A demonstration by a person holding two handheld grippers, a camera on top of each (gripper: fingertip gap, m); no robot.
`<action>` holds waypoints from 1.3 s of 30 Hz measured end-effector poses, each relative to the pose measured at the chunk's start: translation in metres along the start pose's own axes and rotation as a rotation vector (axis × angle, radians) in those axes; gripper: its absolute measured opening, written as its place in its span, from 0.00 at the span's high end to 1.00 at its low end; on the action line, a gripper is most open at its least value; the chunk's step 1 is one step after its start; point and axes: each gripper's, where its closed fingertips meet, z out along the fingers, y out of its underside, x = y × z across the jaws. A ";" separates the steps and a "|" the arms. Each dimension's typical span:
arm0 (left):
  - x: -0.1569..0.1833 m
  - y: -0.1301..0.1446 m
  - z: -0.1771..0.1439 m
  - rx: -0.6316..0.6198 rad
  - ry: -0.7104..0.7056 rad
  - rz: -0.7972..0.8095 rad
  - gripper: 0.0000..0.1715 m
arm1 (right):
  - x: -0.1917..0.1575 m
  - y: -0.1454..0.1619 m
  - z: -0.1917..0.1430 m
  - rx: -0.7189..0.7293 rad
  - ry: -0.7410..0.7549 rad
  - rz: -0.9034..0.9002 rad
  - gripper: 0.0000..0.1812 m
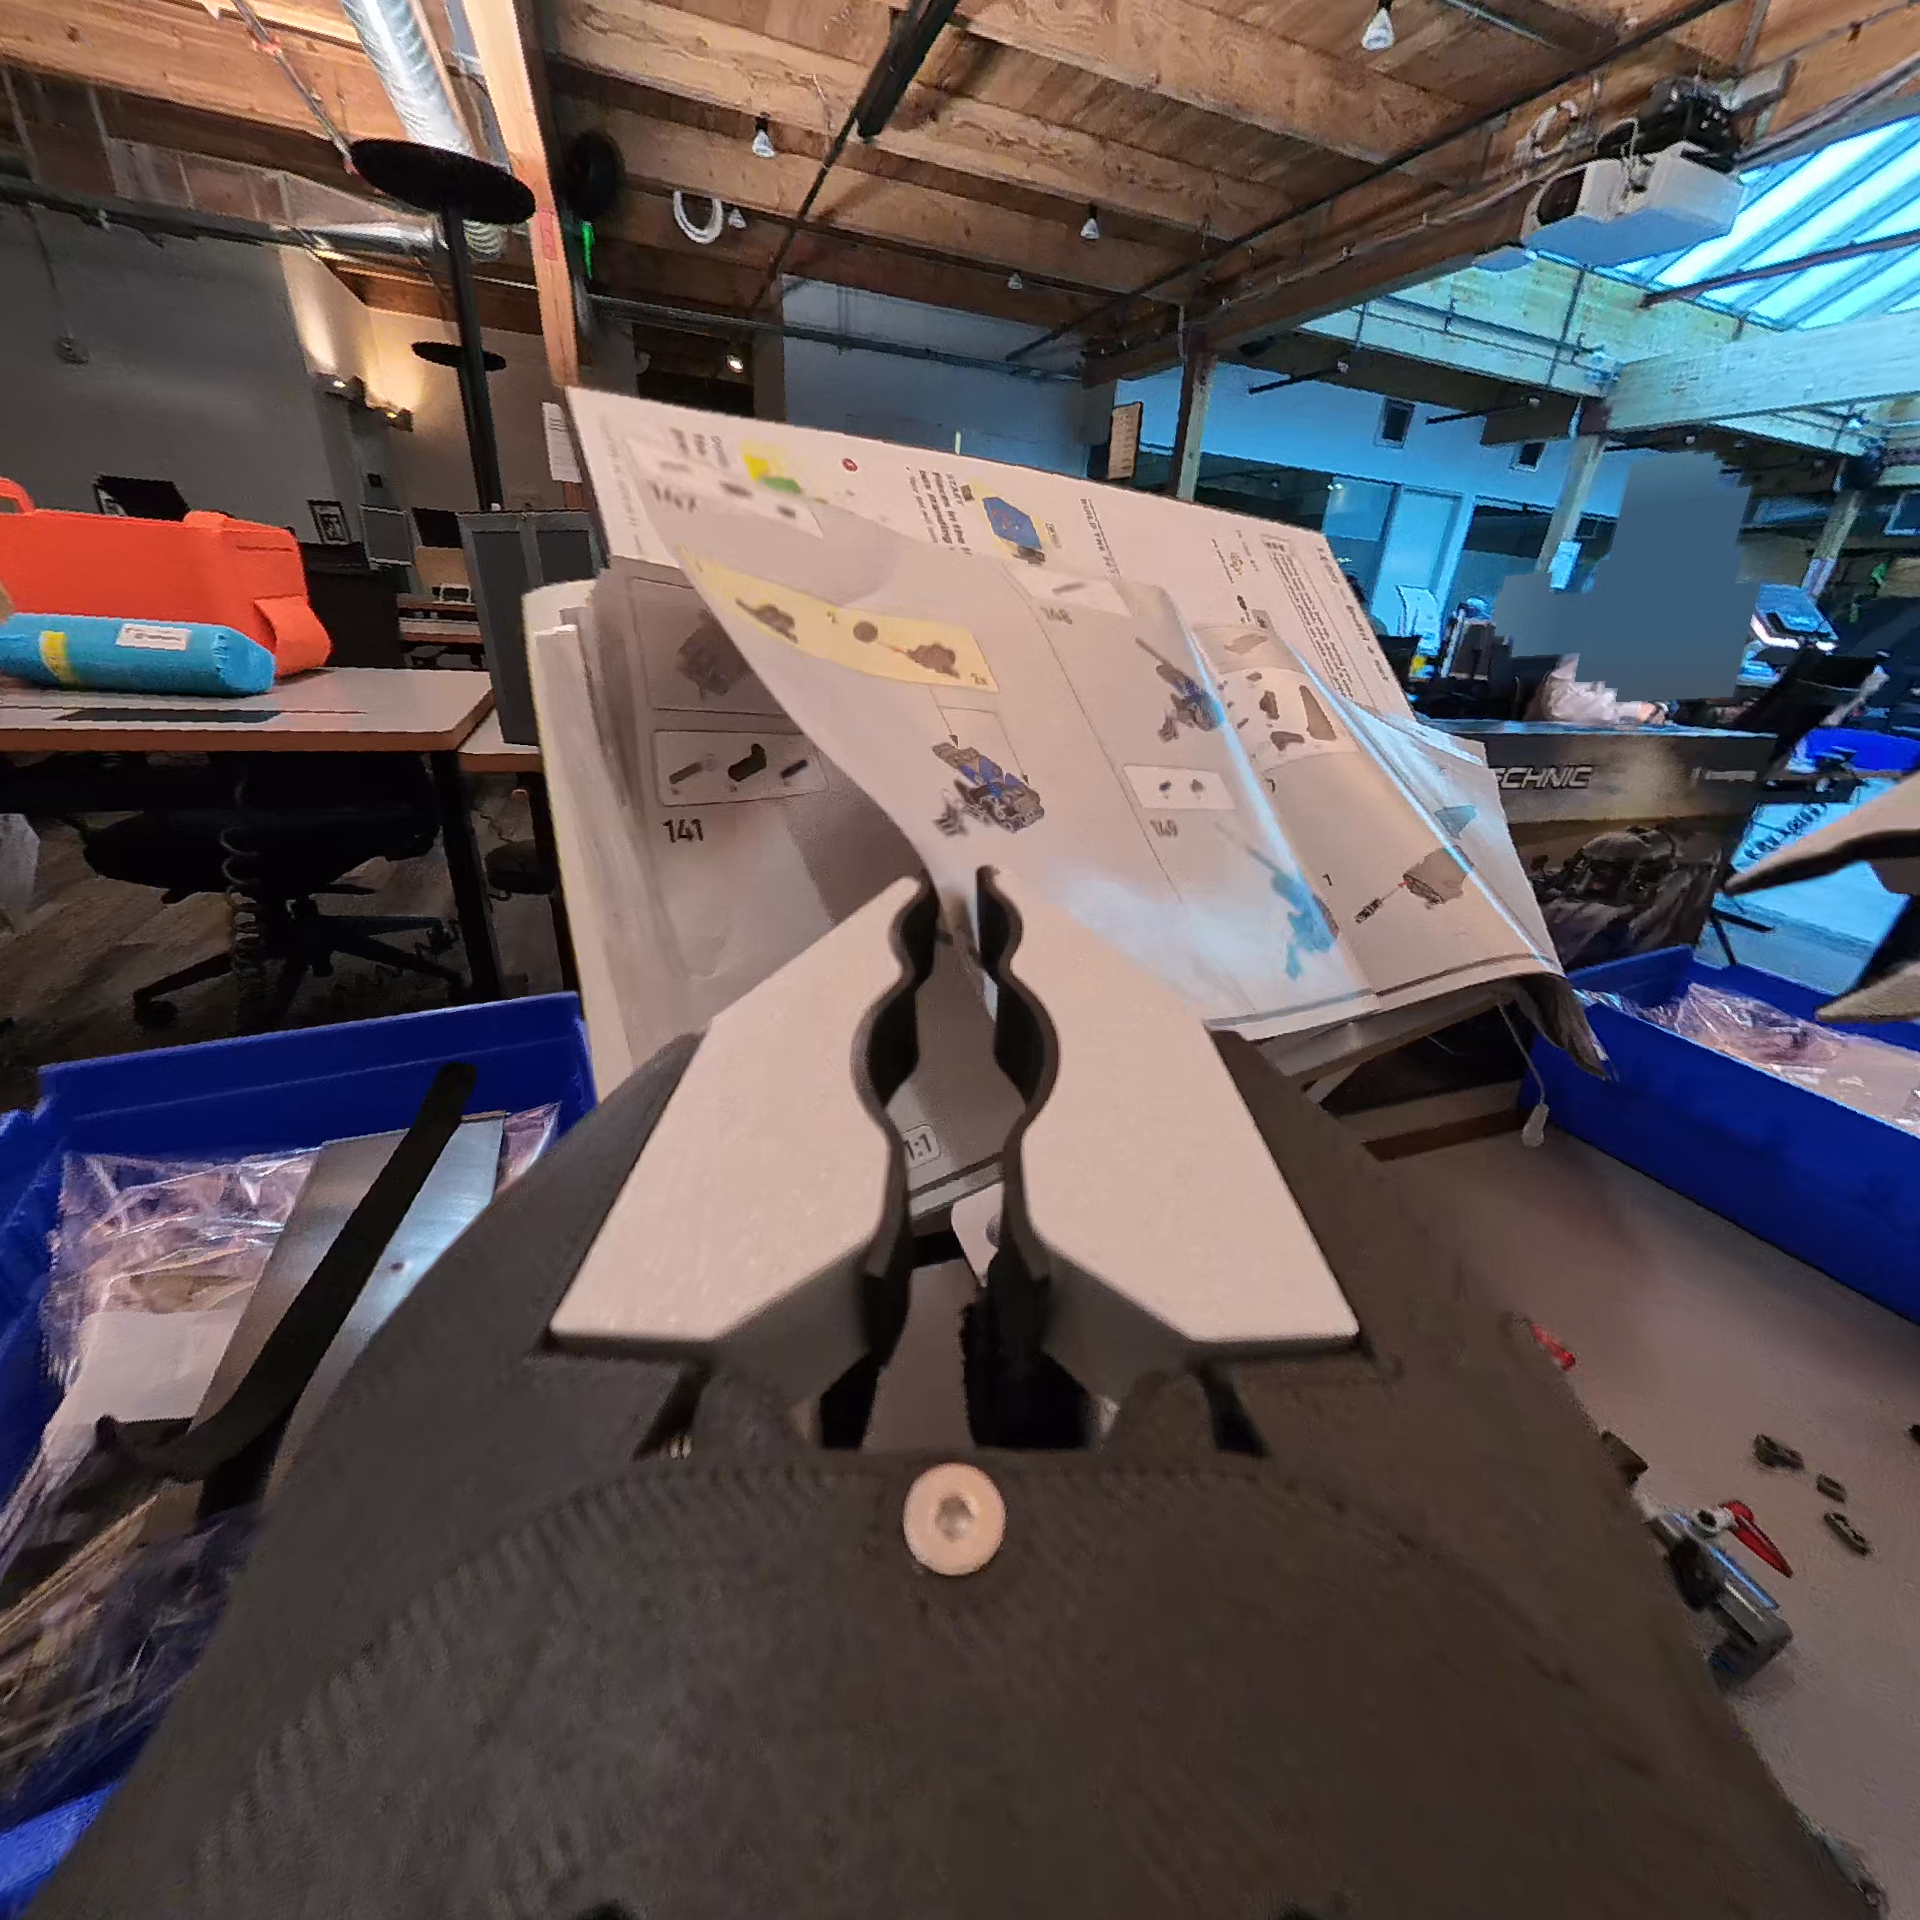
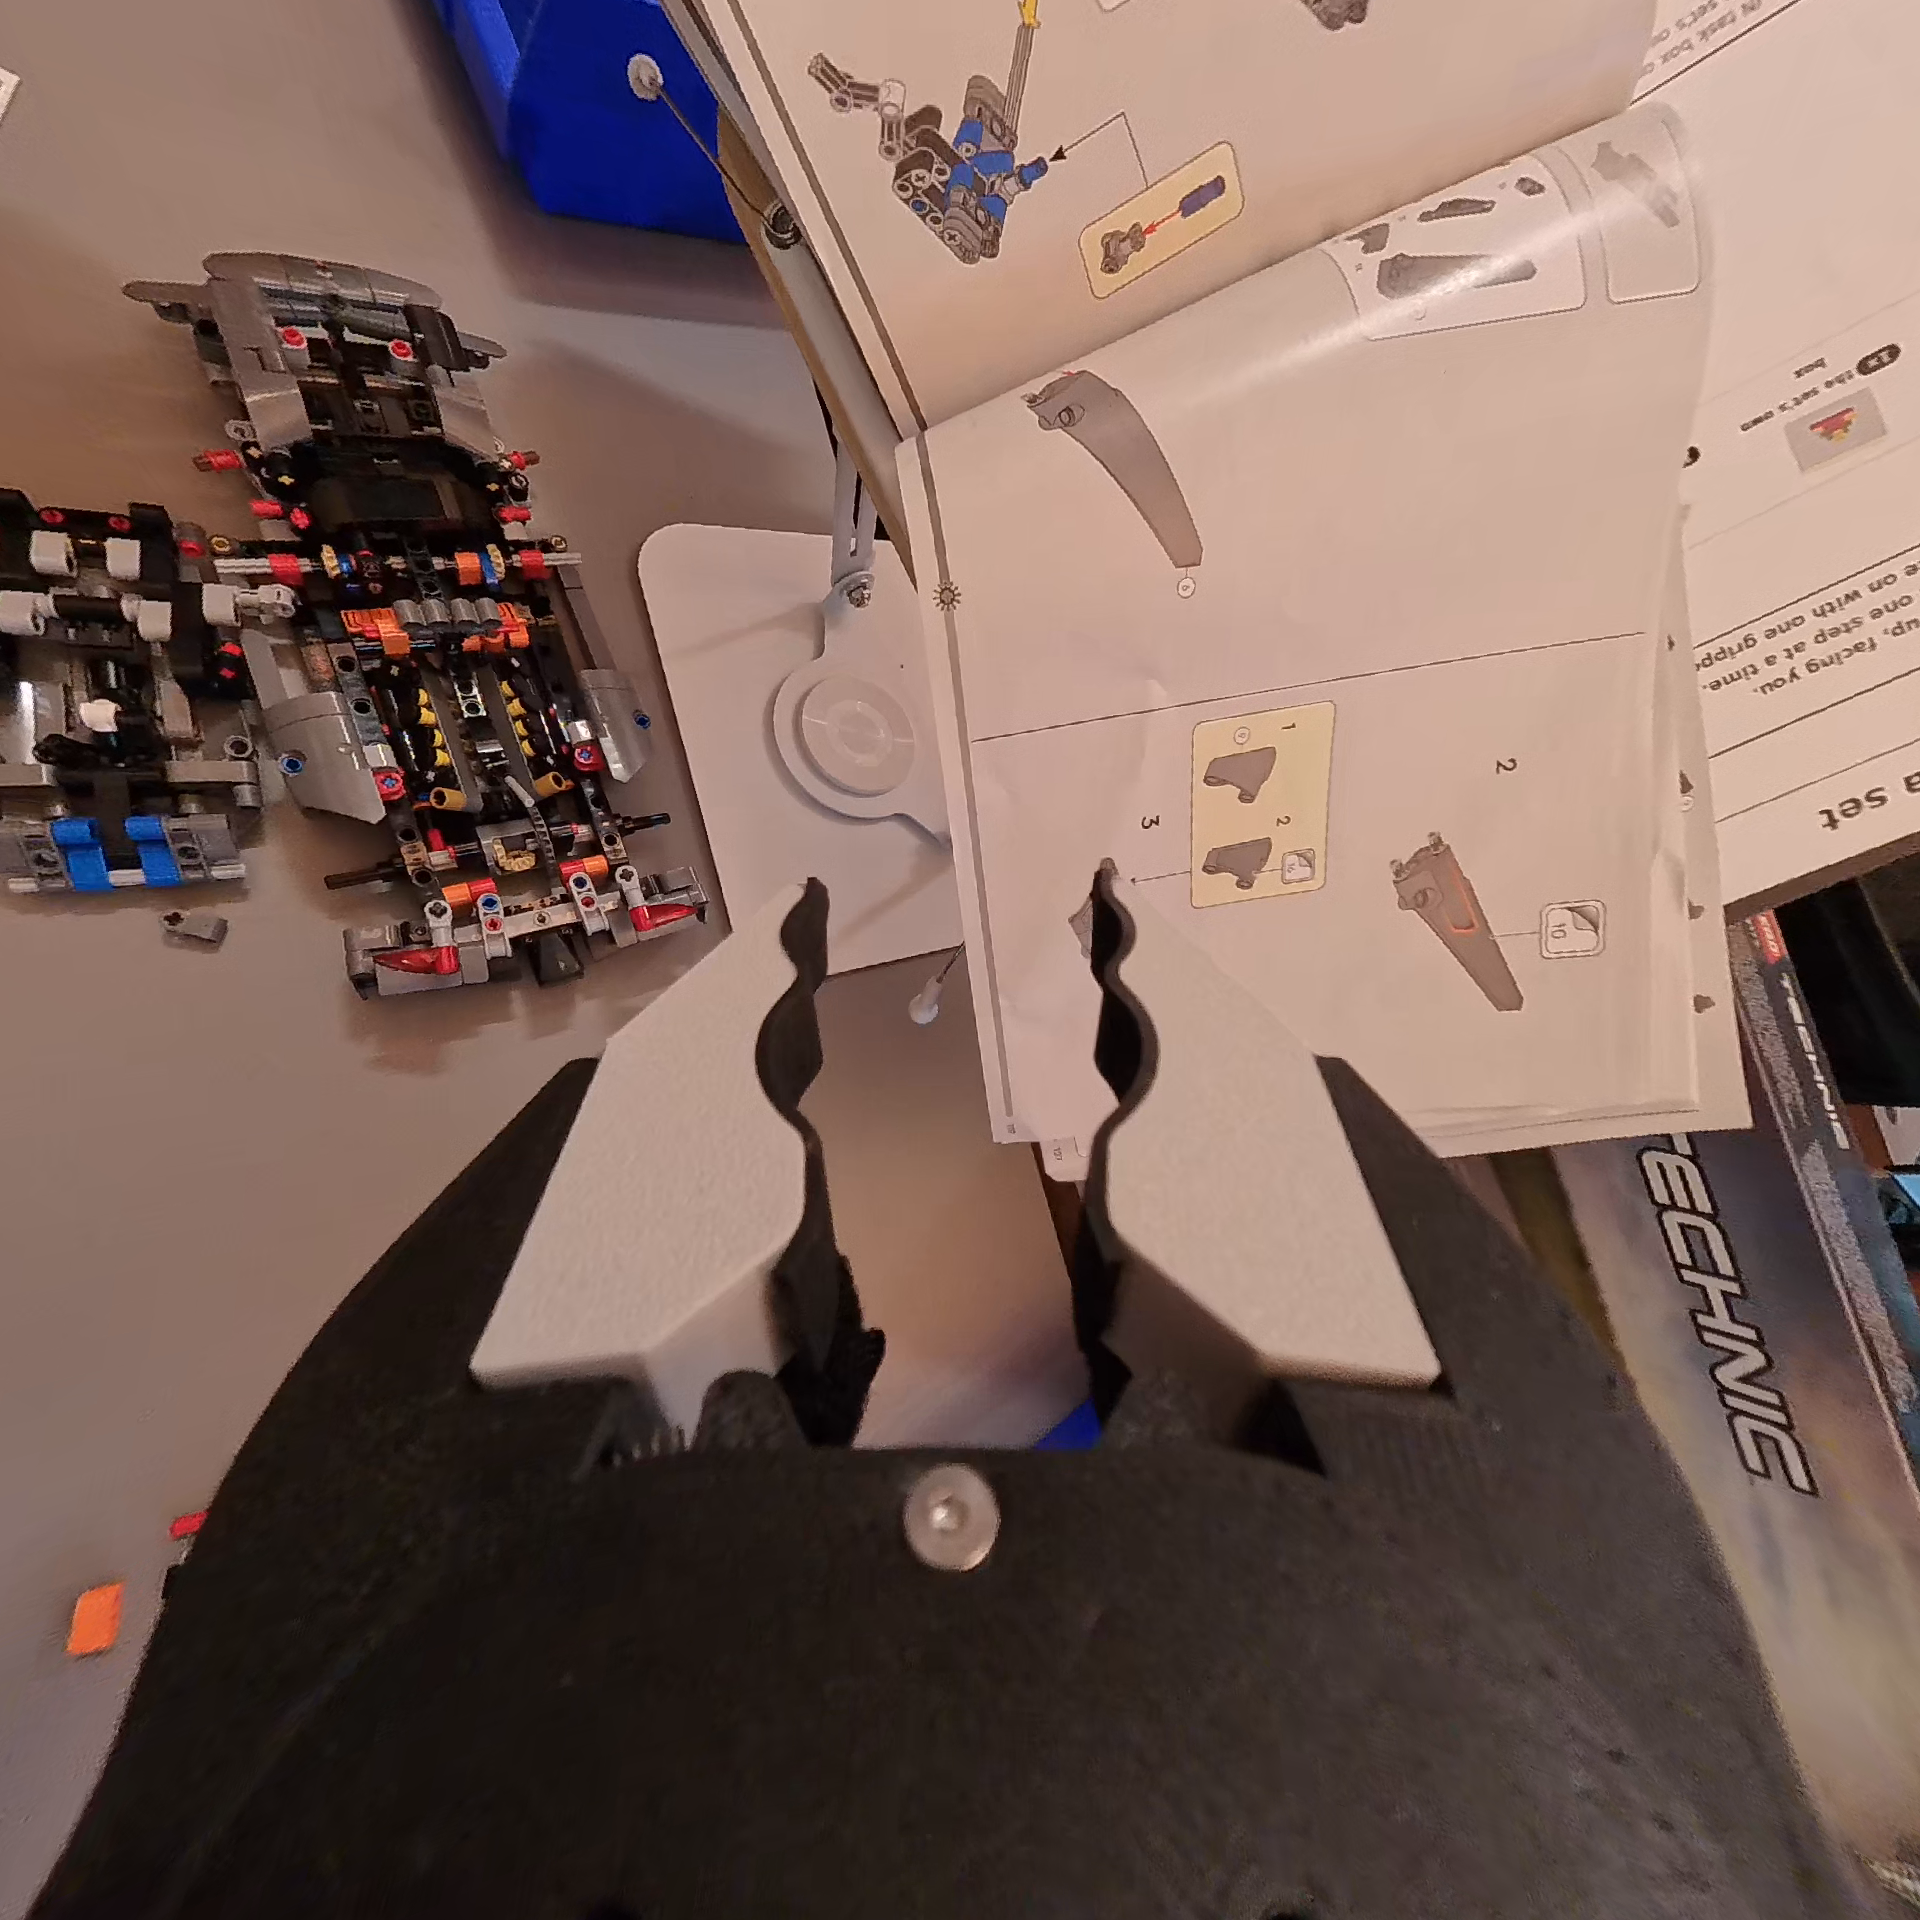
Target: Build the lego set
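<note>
Lego car chassis (image 2: 416,644) half-built, grey with orange and red pins, left gripper (image 1: 956,883) fingers pinching booklet page (image 1: 1039,727), right gripper (image 2: 956,888) fingers spread.

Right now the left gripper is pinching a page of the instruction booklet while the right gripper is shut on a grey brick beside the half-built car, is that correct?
Not quite. The right gripper is open and holds nothing, as the right wrist view shows. It hovers by the instruction booklet, with the half-built car off to the side. The left gripper does pinch a booklet page.
</note>
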 end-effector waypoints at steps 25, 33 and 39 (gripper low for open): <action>0.250 0.235 -0.122 -0.715 0.745 0.748 0.71 | -0.219 0.011 -0.005 -0.039 -0.378 0.102 0.71; 0.245 0.271 -0.124 -0.754 0.720 0.786 0.84 | -0.265 0.023 0.030 0.047 -0.439 0.209 0.67; 0.244 0.273 -0.130 -0.721 0.731 0.776 0.96 | -0.271 0.047 0.067 0.007 -0.423 0.212 0.62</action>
